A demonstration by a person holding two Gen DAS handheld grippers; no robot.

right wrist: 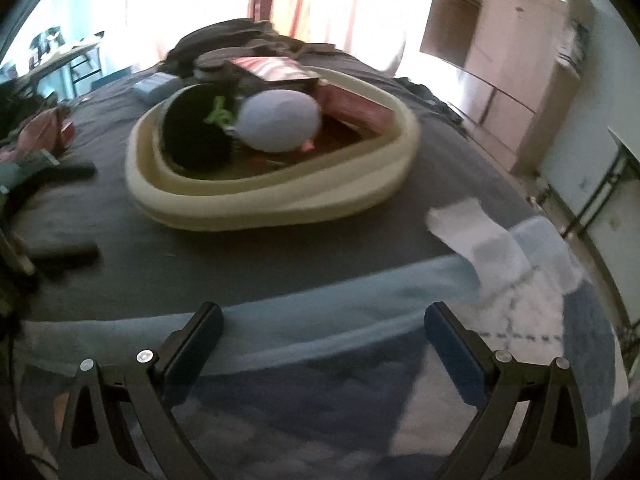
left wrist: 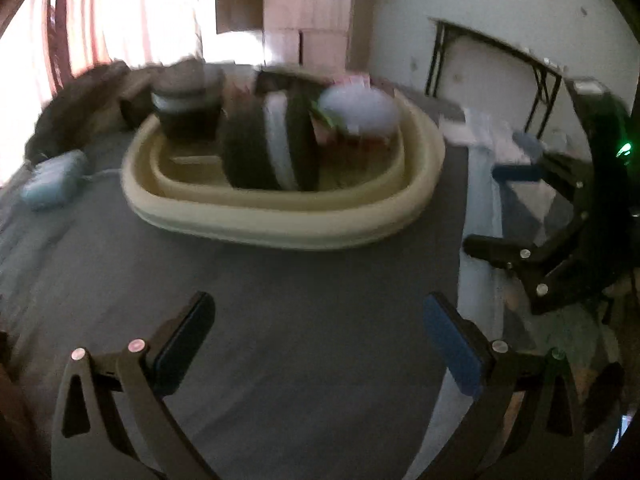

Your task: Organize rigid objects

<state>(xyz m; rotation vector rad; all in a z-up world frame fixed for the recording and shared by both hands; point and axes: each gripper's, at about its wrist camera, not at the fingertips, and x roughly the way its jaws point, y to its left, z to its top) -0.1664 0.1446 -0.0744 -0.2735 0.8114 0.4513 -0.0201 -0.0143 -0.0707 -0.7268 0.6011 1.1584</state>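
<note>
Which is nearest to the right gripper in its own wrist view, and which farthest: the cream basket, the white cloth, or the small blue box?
From the right gripper:
1. White cloth, ahead on the right, at the bedspread's edge.
2. Cream basket, ahead, mid-bed.
3. Small blue box, beyond the basket, on the left.

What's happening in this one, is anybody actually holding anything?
No. Both grippers hang open and empty over a dark-covered bed. The left gripper faces a cream oval basket already loaded with a black-and-white round item, a pale ball and a dark jar. The right gripper is nearer the bed's edge. A small blue-grey object lies outside the basket.
</note>
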